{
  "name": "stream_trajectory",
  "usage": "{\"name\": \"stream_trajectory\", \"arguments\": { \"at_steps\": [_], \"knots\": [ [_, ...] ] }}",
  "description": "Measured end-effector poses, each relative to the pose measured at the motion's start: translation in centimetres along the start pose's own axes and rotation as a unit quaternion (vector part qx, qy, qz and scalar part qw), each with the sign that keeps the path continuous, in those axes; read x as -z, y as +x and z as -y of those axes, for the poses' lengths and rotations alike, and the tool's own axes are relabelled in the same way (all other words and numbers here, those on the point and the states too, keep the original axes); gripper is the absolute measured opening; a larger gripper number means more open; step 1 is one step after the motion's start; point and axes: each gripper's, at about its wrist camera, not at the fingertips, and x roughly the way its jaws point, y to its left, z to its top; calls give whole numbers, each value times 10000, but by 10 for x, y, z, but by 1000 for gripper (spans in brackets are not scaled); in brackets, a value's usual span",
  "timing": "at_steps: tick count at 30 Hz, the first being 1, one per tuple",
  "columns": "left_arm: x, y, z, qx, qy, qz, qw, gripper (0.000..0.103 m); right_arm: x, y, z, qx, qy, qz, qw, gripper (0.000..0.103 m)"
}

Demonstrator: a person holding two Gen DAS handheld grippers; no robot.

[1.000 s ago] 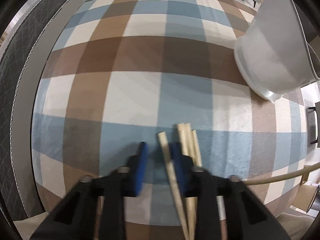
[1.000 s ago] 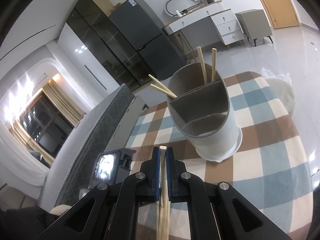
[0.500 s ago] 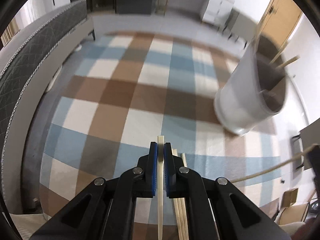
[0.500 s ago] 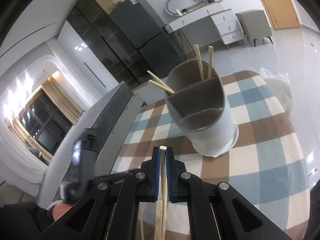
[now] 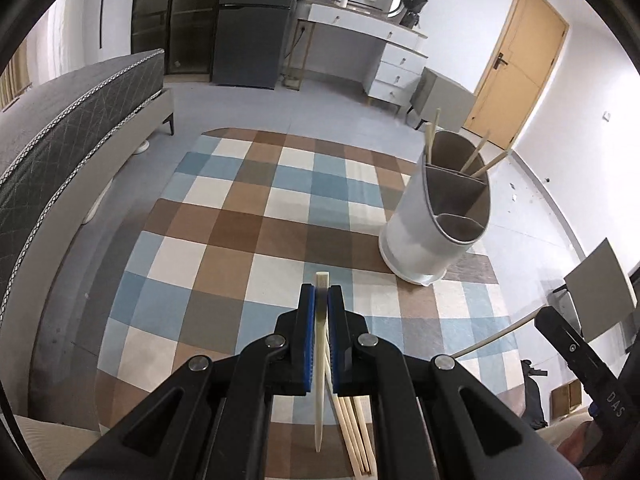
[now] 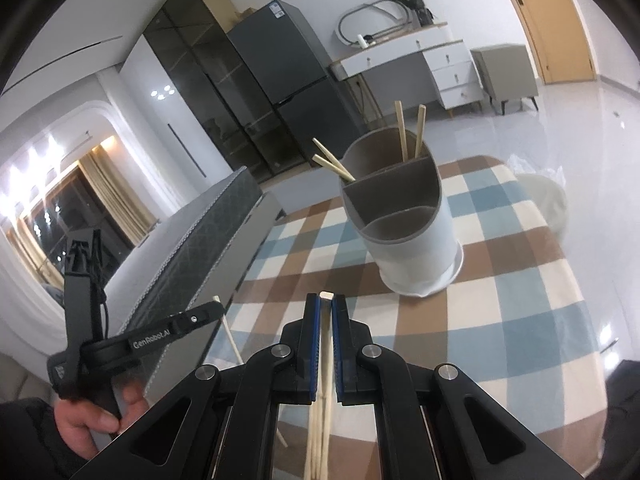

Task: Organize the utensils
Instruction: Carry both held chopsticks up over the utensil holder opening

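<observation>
My left gripper (image 5: 321, 294) is shut on one pale chopstick (image 5: 319, 364) and holds it well above the checked tablecloth (image 5: 248, 240). Several loose chopsticks (image 5: 354, 432) lie on the cloth below it. My right gripper (image 6: 326, 304) is shut on another chopstick (image 6: 327, 360), also raised. The white utensil holder (image 5: 436, 224) with grey compartments stands on the cloth ahead and right of the left gripper; in the right wrist view the holder (image 6: 404, 224) is just ahead. Several chopsticks (image 6: 408, 136) stand in its rear compartment.
A grey quilted bench (image 5: 60, 132) runs along the table's left side. The right gripper's body (image 5: 576, 356) shows at the right edge of the left wrist view; the left gripper's body (image 6: 132, 344) shows at the left of the right wrist view.
My left gripper shut on a chopstick from the pile and lifted it high above the table. The right gripper stayed shut on its chopstick and drew slightly nearer the holder.
</observation>
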Motion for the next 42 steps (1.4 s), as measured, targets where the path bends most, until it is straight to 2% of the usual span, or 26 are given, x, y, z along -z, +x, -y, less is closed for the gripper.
{"name": "stream_trajectory", "arguments": {
  "at_steps": [6,8,10,12,20,25,31,34,42],
  "knots": [
    [0,-8,4,90,197,-19,9998,2,4,-12,-7,162,-22,71,9998,5],
    [0,-9,8,-20,367,-51,9993,2,4,-15,-8,176,-9,70,9998,5],
    [1,-8,11,128,464,-146,9987,1,3,-17,-8,157,87,42,9998,5],
    [1,-8,14,61,545,-125,9984,1,1,-20,-10,175,118,76,9997,5],
    [-3,-14,20,312,567,-195,9977,1,2,-23,-13,356,-8,18,9994,5],
    [-13,-22,36,462,707,-215,9962,1,-9,-29,-15,450,-191,101,9988,5],
    [-37,-32,54,679,705,-212,9950,1,-35,-40,-17,517,-393,172,9977,5],
    [-53,-39,62,732,723,-74,9947,1,-53,-47,-19,501,-523,222,9971,5],
    [-105,-45,77,1065,504,158,9929,1,-114,-49,-30,575,-1009,334,9927,5]
  ]
}}
